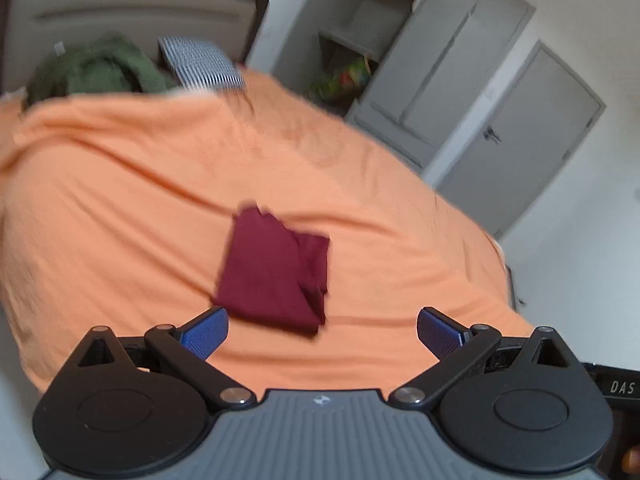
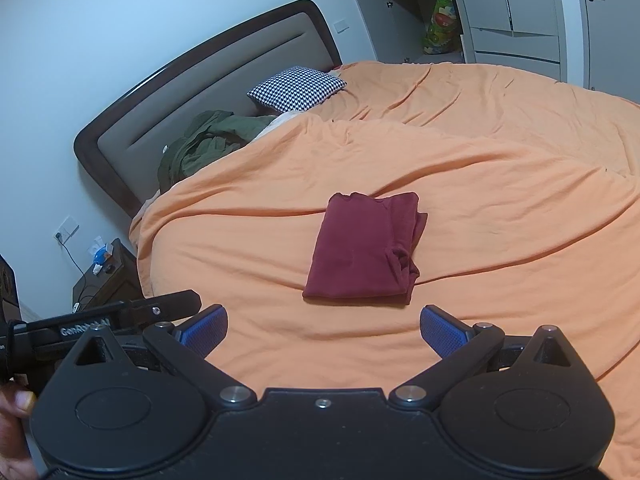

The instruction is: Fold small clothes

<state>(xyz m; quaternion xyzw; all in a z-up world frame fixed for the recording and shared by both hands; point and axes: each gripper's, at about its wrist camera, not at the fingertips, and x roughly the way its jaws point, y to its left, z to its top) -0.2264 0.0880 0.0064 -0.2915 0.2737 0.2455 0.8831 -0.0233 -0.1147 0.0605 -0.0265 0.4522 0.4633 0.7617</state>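
A dark red garment (image 1: 274, 272) lies folded into a compact rectangle on the orange bedspread (image 1: 120, 200). It also shows in the right wrist view (image 2: 364, 250), on the bedspread (image 2: 500, 200). My left gripper (image 1: 322, 334) is open and empty, held just short of the garment's near edge. My right gripper (image 2: 323, 332) is open and empty, a little back from the garment. The left gripper's body (image 2: 120, 314) shows at the left of the right wrist view.
A green jacket (image 2: 208, 140) and a houndstooth pillow (image 2: 298, 88) lie by the headboard (image 2: 192, 84). A nightstand (image 2: 106, 276) stands left of the bed. Grey wardrobes (image 1: 440, 80) with a colourful bag (image 2: 442, 24) stand beyond.
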